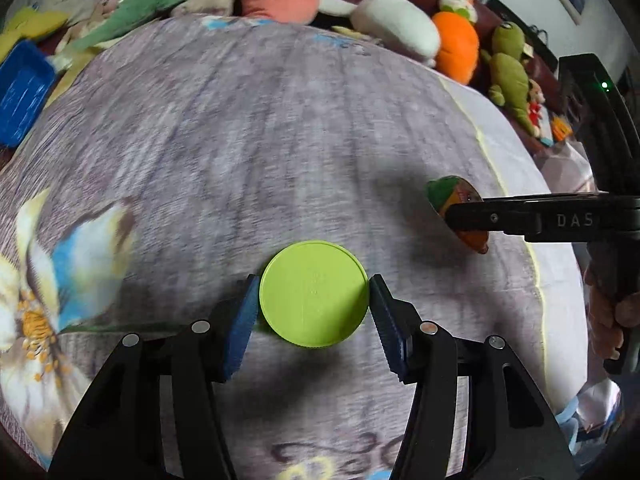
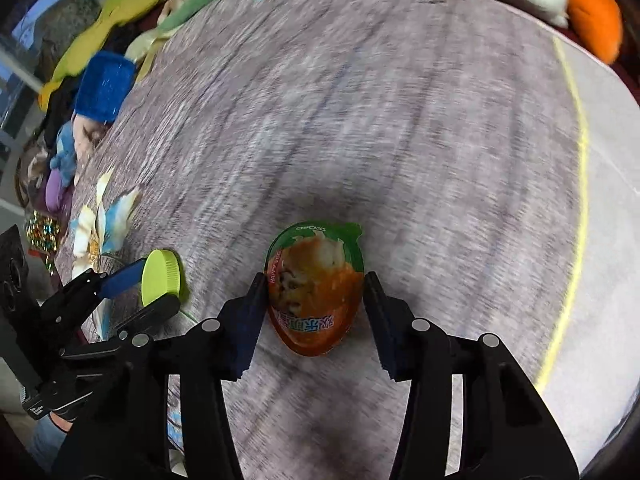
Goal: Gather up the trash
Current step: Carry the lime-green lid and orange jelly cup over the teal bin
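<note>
My left gripper is shut on a round lime-green plastic lid, held flat between the blue pads above the grey cloth. The lid also shows in the right wrist view, with the left gripper on it. My right gripper is shut on an egg-shaped orange and green snack package with printed text. In the left wrist view the package shows at the right, partly hidden by a right gripper finger.
A grey tablecloth with a flower print covers the table. A blue tray lies at the far left edge, also seen in the right wrist view. Several plush toys line the far side.
</note>
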Demonstrator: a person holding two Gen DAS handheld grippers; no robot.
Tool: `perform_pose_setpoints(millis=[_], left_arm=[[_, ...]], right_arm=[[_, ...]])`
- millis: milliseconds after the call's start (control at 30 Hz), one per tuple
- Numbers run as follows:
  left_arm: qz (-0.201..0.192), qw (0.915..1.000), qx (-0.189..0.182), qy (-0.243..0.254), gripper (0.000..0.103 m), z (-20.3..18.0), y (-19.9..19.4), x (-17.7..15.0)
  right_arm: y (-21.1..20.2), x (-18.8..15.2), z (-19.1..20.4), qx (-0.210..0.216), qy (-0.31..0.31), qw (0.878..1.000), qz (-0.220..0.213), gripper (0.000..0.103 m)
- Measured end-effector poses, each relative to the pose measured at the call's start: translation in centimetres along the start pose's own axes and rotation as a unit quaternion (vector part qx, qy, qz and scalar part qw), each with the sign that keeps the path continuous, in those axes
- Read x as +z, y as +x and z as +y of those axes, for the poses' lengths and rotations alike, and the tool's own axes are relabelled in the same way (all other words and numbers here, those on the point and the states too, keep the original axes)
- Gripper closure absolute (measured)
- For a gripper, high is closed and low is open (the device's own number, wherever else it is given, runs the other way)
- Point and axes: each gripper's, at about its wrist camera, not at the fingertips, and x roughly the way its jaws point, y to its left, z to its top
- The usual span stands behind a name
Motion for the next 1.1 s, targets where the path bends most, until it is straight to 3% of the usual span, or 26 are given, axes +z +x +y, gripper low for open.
perform_pose_setpoints(millis=[400, 700, 1100], left_arm=[[0.012, 0.9956, -0.041, 0.083, 0.047, -11.0, 2.1, 0.9], [0.025, 0.9844, -0.075, 0.157, 0.047, -21.5, 3.8, 0.5], [0.057, 0.9656, -0.102, 0.232, 0.047, -33.7, 6.9, -0.4]], right_arm=[[-6.5, -6.2, -9.6, -0.010, 0.094, 0.994, -0.051, 0.056], [-10.8, -11.3, -17.1, -0.024, 0.146, 0.986, -0.082, 0.056], [-16.1, -18.8, -27.7, -0.028, 0.233, 0.963, -0.134, 0.056]])
